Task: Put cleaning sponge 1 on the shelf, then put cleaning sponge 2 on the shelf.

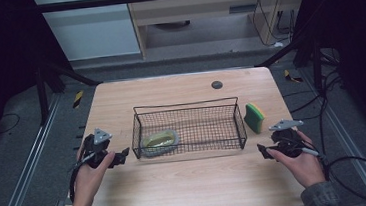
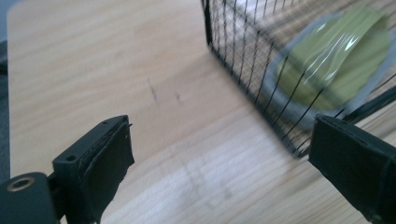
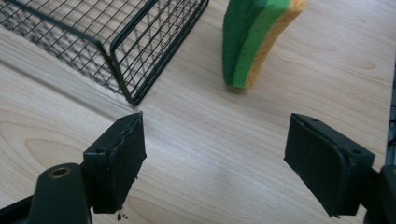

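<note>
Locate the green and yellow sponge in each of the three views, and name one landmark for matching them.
High view: the sponge stands on edge on the table, just right of the wire basket, ahead of the right gripper.
Left gripper view: not in this picture.
Right gripper view: the sponge is at top centre-right, beyond the open jaws.
Shared landmark: the wire basket, whose near right corner sits left of the sponge.
</note>
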Motion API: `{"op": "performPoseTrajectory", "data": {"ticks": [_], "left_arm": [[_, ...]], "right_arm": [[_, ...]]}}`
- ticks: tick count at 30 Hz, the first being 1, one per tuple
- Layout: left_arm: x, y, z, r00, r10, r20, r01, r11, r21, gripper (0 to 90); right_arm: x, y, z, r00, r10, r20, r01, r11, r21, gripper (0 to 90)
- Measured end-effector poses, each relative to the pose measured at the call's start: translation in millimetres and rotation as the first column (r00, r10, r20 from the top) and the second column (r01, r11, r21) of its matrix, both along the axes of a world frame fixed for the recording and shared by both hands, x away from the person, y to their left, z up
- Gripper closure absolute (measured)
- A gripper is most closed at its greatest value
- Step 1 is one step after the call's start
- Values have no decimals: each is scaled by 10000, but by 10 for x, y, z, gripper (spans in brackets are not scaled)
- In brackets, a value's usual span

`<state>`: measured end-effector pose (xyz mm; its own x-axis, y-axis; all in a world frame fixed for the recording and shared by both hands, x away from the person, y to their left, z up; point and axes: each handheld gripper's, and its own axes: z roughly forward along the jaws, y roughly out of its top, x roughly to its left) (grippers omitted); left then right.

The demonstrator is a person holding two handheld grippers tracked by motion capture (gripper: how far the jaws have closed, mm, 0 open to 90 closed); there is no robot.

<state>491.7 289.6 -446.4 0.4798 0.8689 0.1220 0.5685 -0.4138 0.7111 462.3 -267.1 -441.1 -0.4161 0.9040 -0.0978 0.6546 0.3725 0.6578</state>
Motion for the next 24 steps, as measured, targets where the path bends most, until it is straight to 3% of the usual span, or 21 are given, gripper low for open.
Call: {"op": "performPoseTrajectory", "data": {"ticks": [9,16,24], "left_arm": [[-82,218,-300,9950,934,-360,-940,9955,-141,54],[-118,270,-402,9922,1089,-606,-1106,9935,-255,47],[-95,253,-510,9936,683,-901,-718,9967,-369,43]], "right_arm": [[133,-91,233,9998,-184,-67,184,9998,71,202],[222,-91,352,9989,-201,-433,202,9998,22,219],[350,-12,549,9955,-290,-903,306,9994,164,309]]}}
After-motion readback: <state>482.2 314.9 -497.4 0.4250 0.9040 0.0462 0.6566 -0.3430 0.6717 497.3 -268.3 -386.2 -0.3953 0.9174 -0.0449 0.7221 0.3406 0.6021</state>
